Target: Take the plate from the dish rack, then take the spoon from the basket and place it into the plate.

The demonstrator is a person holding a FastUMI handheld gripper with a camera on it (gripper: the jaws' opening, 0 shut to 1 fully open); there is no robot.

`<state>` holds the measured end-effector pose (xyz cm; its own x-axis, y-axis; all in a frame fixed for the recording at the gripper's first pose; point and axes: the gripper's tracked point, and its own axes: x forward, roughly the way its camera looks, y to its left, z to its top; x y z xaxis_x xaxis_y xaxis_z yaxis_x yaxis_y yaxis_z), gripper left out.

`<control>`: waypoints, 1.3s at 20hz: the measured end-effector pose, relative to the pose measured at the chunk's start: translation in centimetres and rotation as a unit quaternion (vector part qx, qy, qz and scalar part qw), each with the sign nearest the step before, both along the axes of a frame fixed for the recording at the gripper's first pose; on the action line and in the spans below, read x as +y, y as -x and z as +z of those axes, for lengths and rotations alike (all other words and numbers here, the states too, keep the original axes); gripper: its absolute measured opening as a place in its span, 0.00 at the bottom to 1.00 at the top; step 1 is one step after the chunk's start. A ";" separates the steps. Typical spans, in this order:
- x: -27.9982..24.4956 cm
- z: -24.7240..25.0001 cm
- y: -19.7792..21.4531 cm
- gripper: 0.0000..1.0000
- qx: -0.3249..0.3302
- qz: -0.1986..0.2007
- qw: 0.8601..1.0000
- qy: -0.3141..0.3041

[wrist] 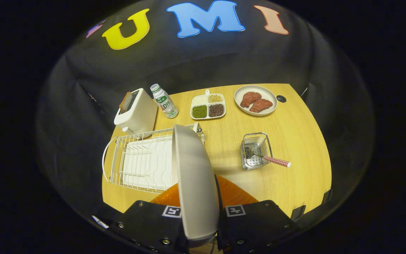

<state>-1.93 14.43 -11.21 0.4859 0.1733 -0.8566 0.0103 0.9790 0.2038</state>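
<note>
A beige plate (194, 176) stands on edge between my fingers, and my gripper (198, 190) is shut on its rim. The plate hangs above the table, just right of the white wire dish rack (141, 162), whose slots show no dishes. To the right, beyond the fingers, a small metal basket (256, 151) holds a spoon (277, 161) whose red-checked handle sticks out over the basket's right side.
On the wooden table (294, 141), a white toaster (136, 111) and a small bottle (164, 101) stand behind the rack. A divided tray of beans (208, 106) and a plate of meat slices (255, 100) sit at the back. Bare wood lies between rack and basket.
</note>
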 end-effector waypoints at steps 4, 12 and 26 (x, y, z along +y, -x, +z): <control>-1.5 -0.5 2.6 0.29 -0.008 0.015 0.999 -0.048; -5.2 -5.4 6.7 0.29 0.018 -0.015 0.993 -0.112; -8.0 -14.2 9.9 0.29 0.037 -0.053 0.979 -0.193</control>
